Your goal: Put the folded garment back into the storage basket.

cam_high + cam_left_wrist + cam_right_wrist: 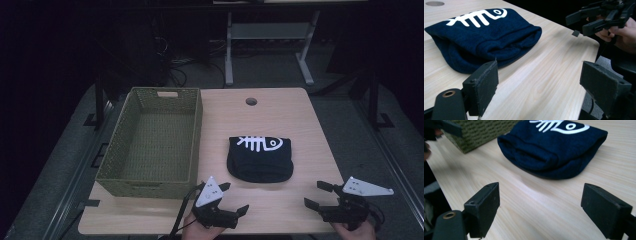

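Navy folded hat (260, 158) lies centre frame on the table (300, 115), right of the woven basket (150, 142). Your left gripper (231, 199) and right gripper (317, 194), lower frame, both stand apart, empty. Likely soft, light, floppy: pinch its thick rolled near edge.

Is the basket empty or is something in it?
Empty. The high view shows the basket with a bare woven bottom; the beanie lies outside on the table.
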